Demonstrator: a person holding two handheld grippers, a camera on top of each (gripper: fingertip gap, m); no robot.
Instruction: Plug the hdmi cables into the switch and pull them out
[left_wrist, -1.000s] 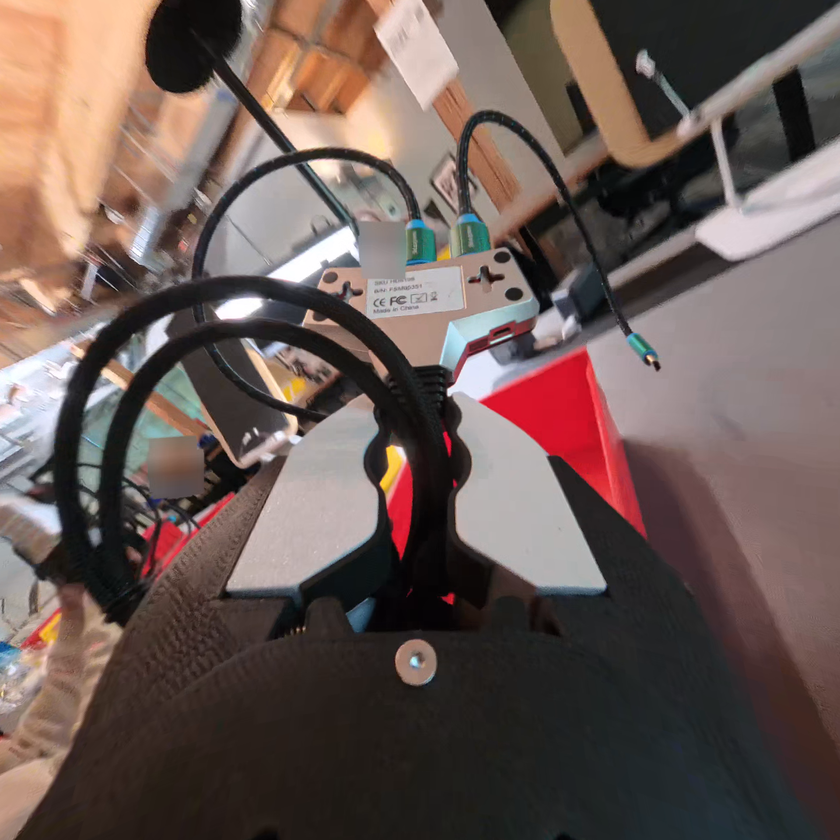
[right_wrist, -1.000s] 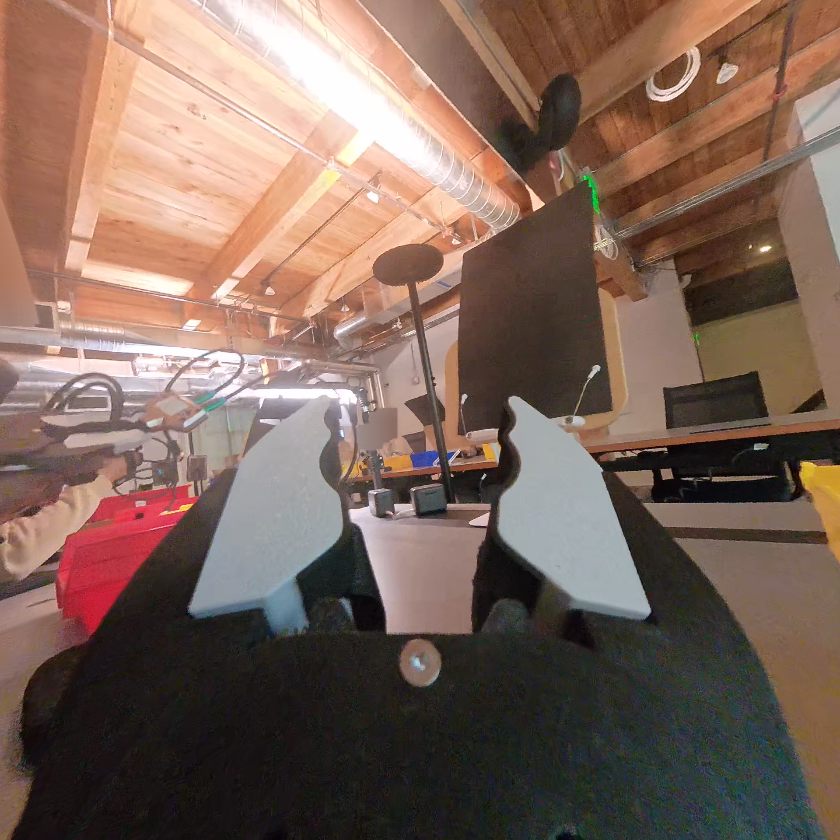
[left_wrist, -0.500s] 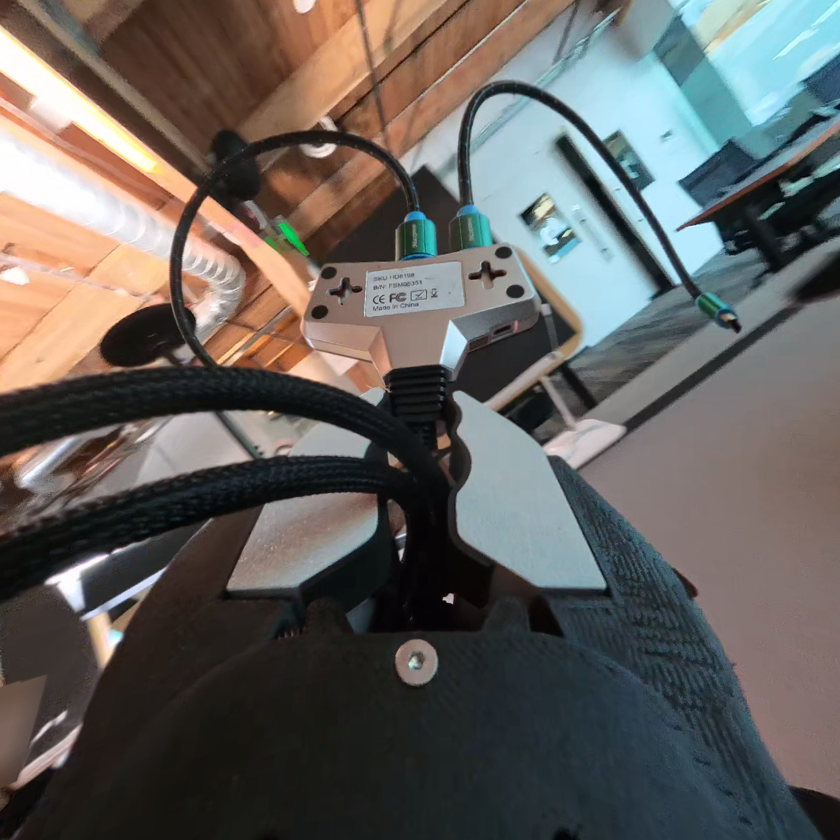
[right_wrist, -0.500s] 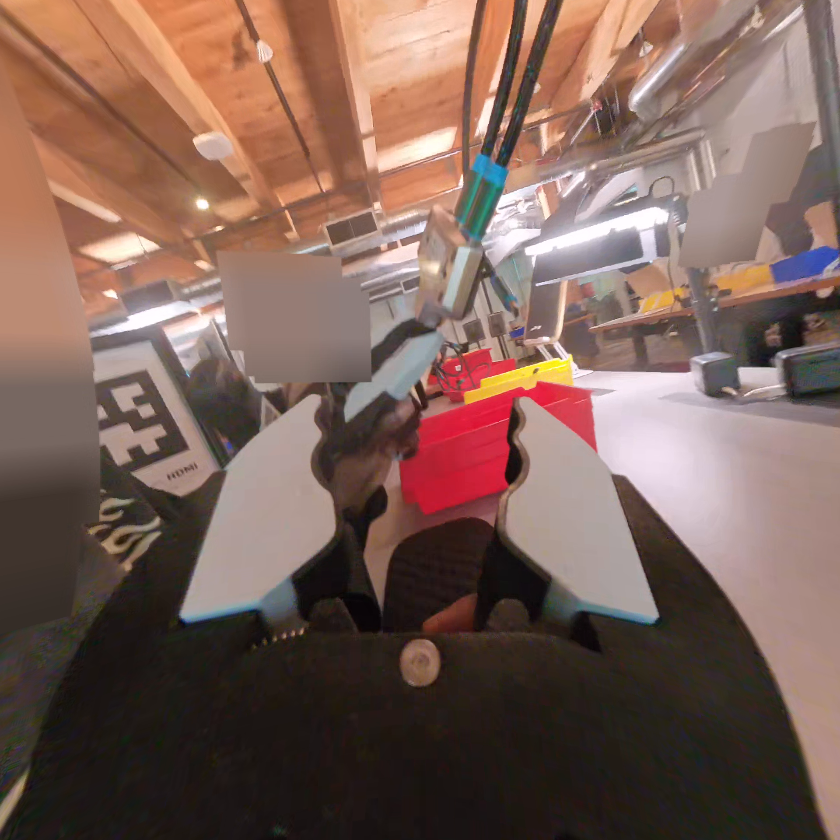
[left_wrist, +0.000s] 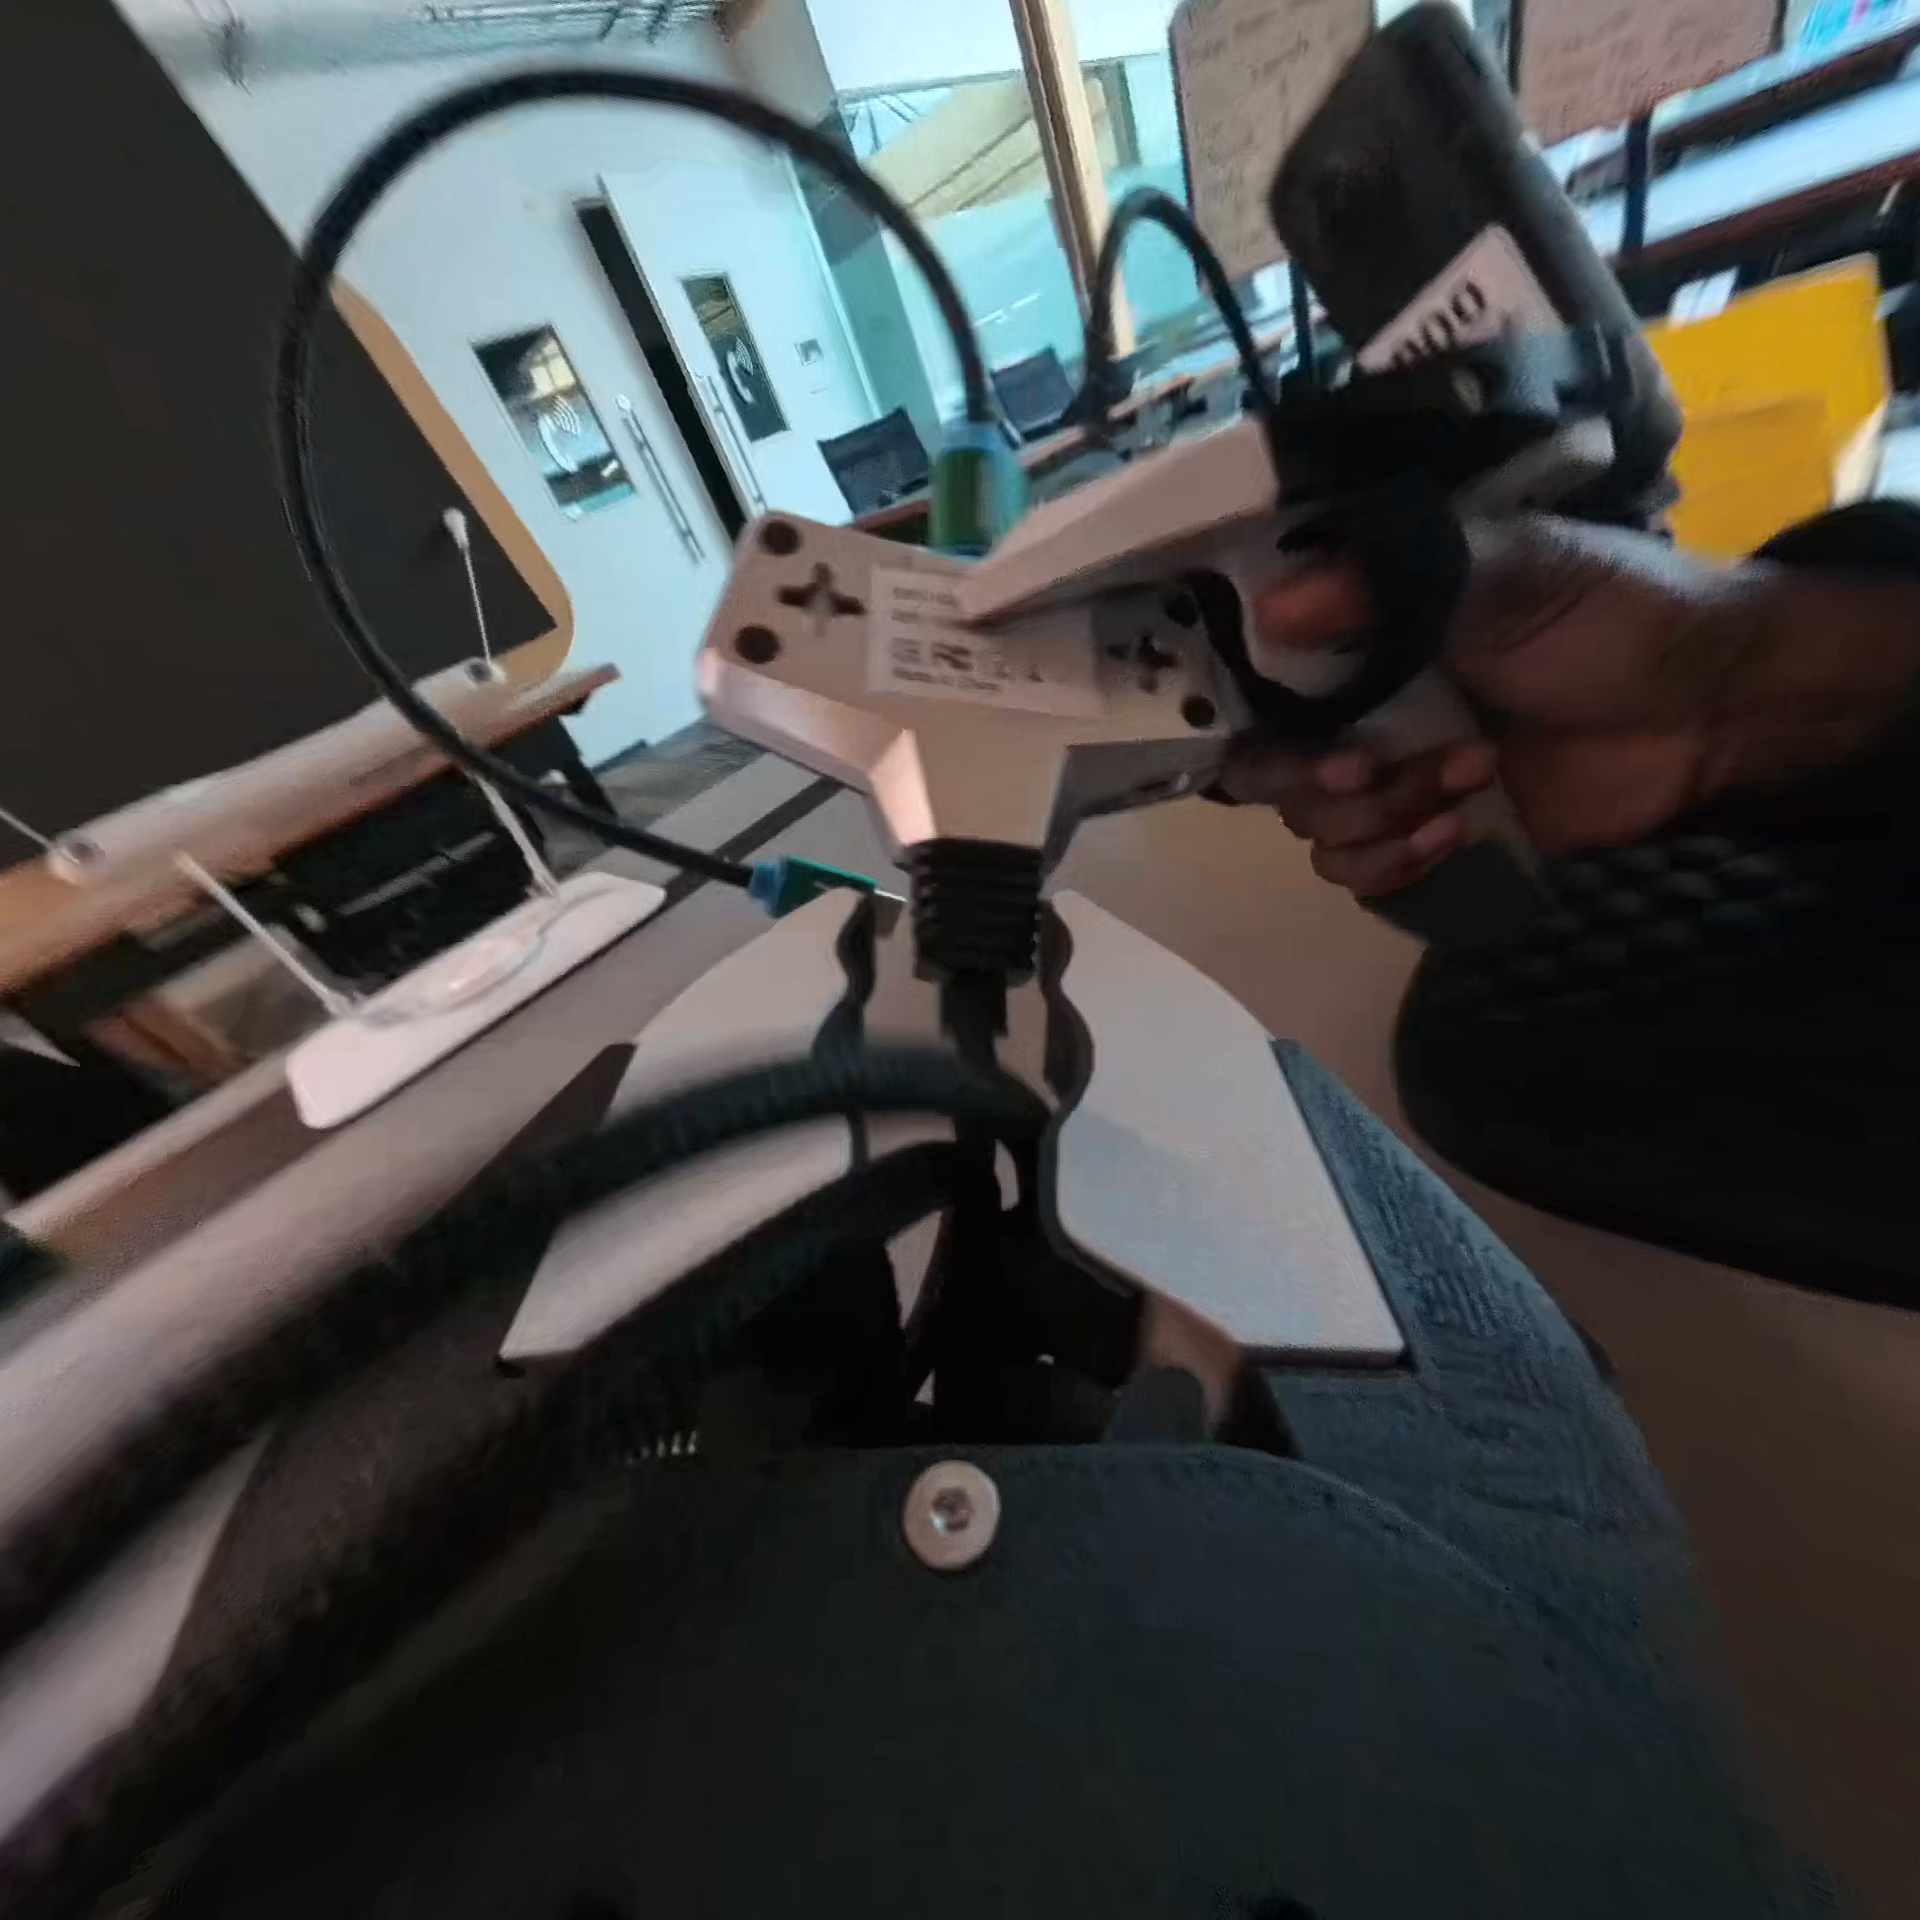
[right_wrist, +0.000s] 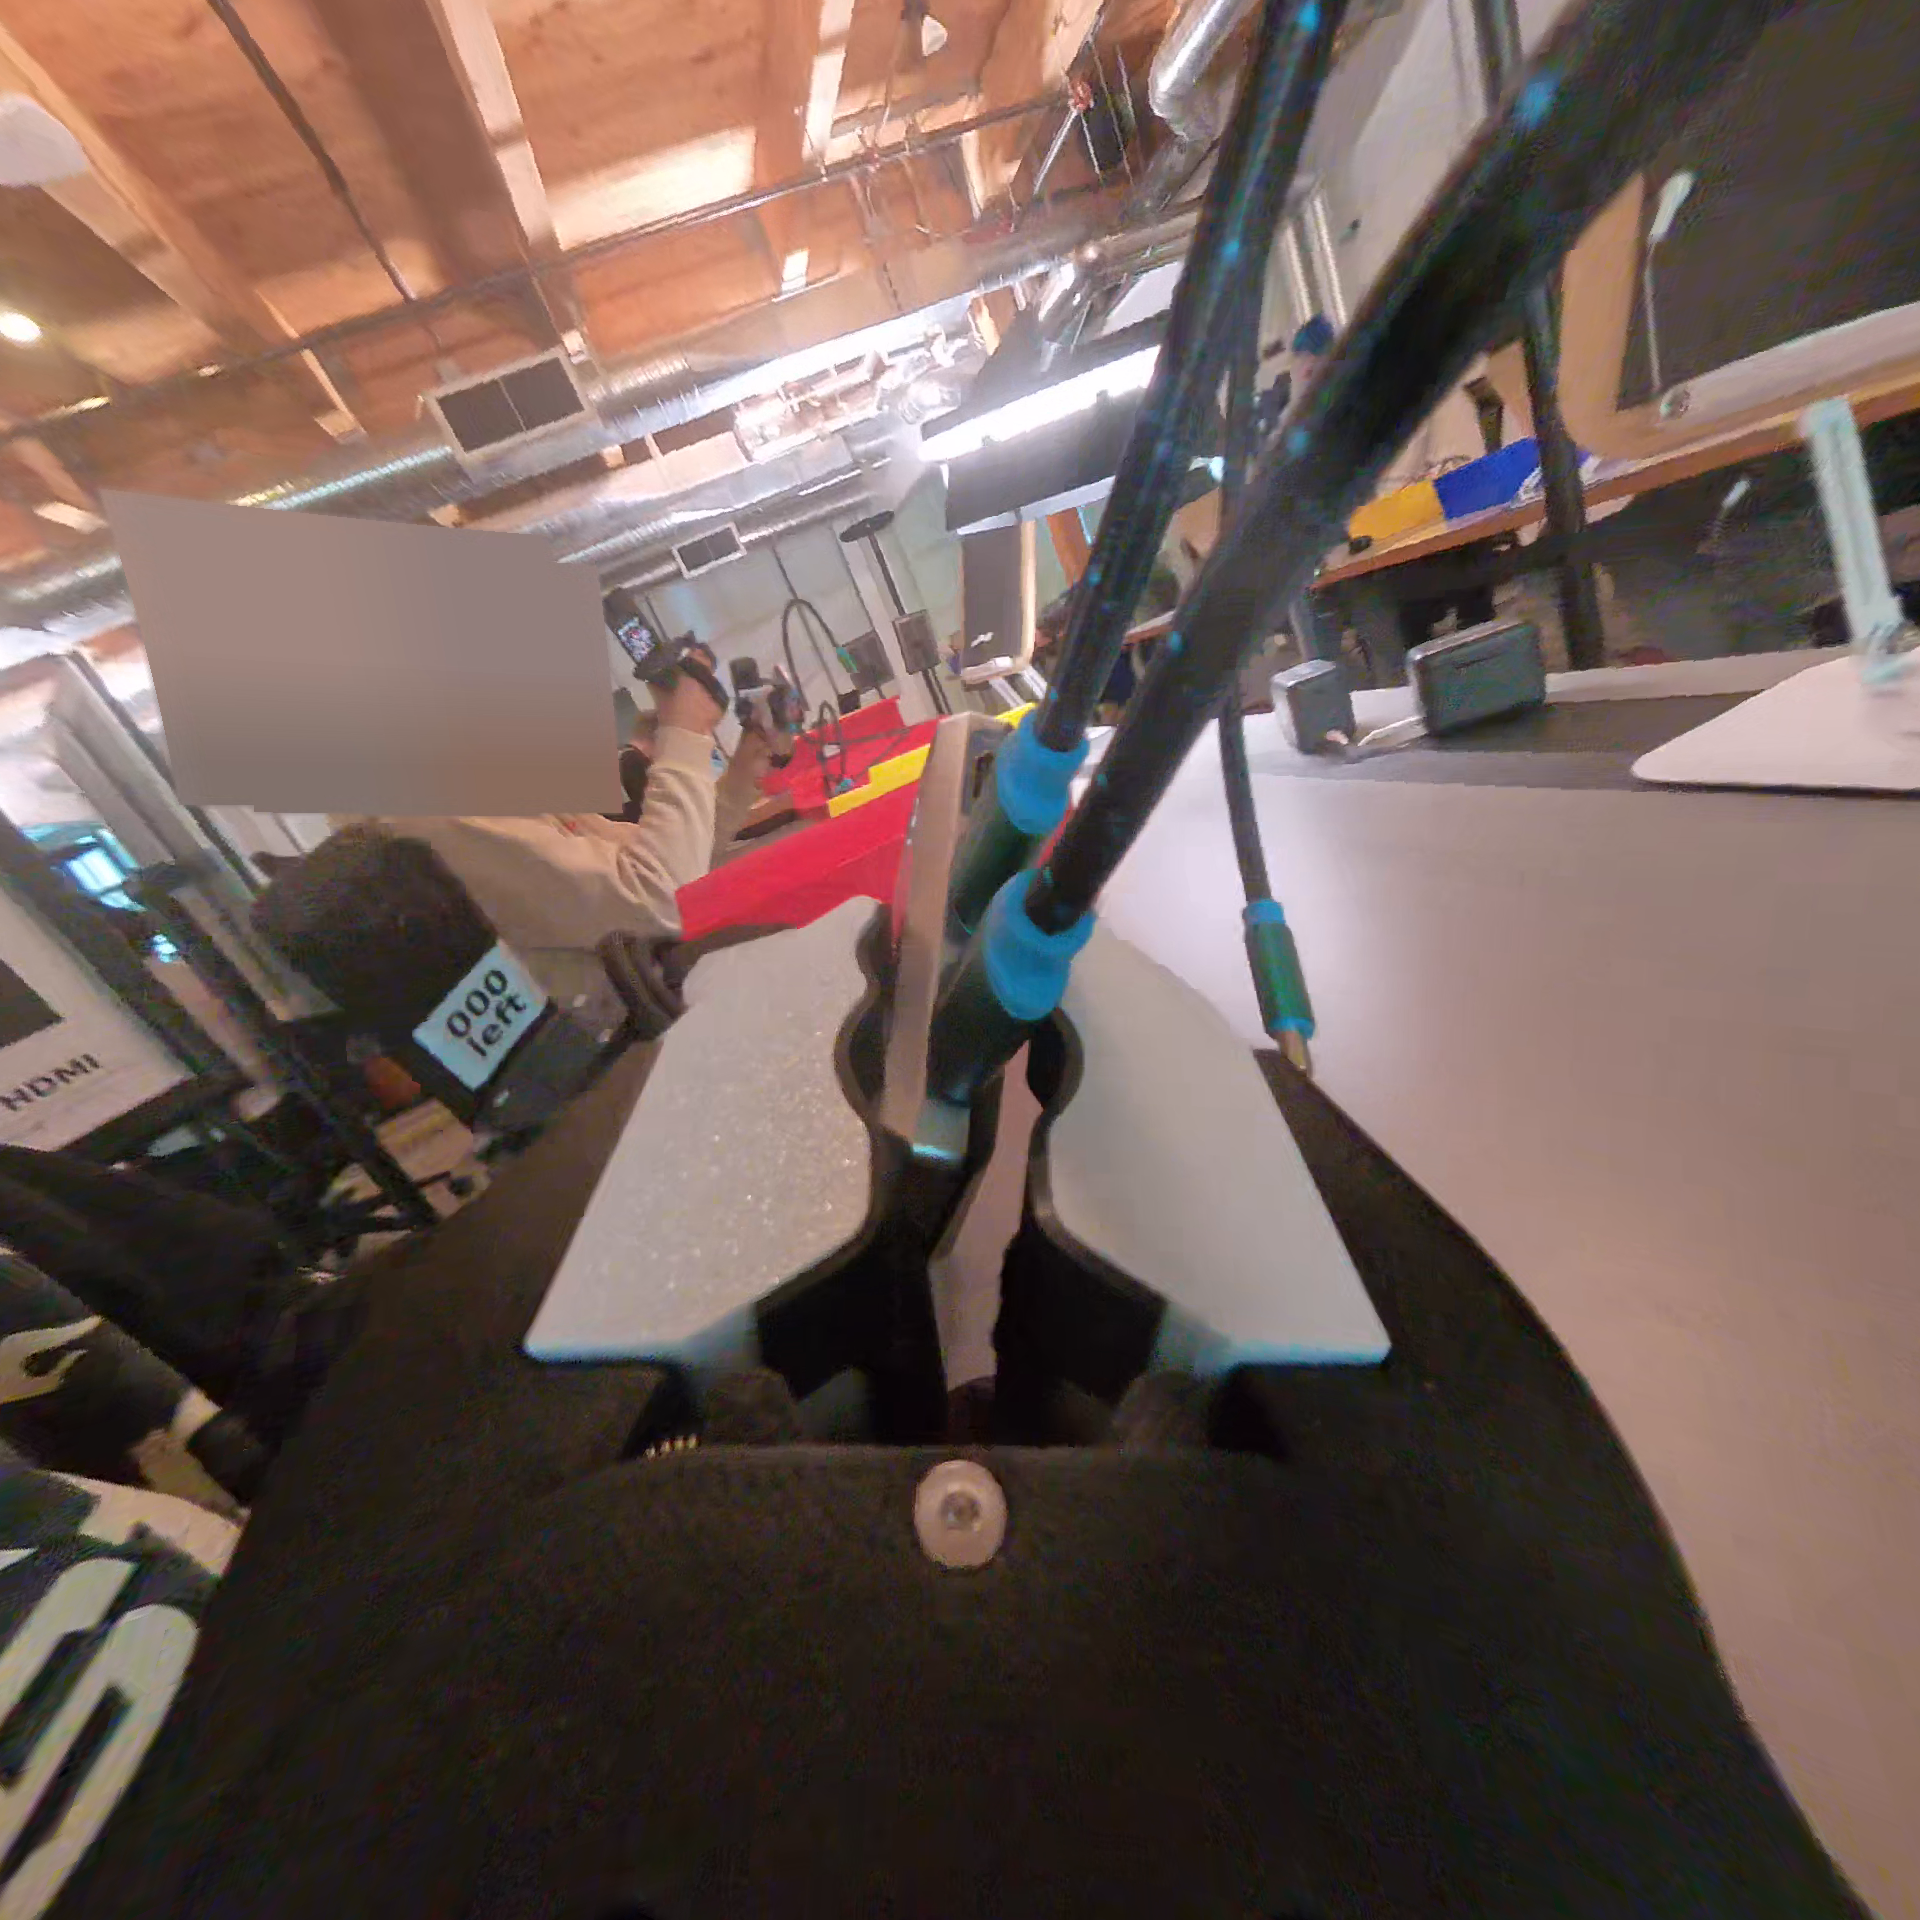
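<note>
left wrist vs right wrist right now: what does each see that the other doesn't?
Left wrist only: the switch's labelled flat face, its ribbed cable boot held between the left gripper's fingers, and the hand holding the right gripper.

Right wrist only: the switch edge-on, the nearer plug sitting between the right gripper's fingers, red bins, a person filming in the background.

Both: the switch, two plugged green-and-blue plugs, a loose dangling cable end, the grey table.
</note>
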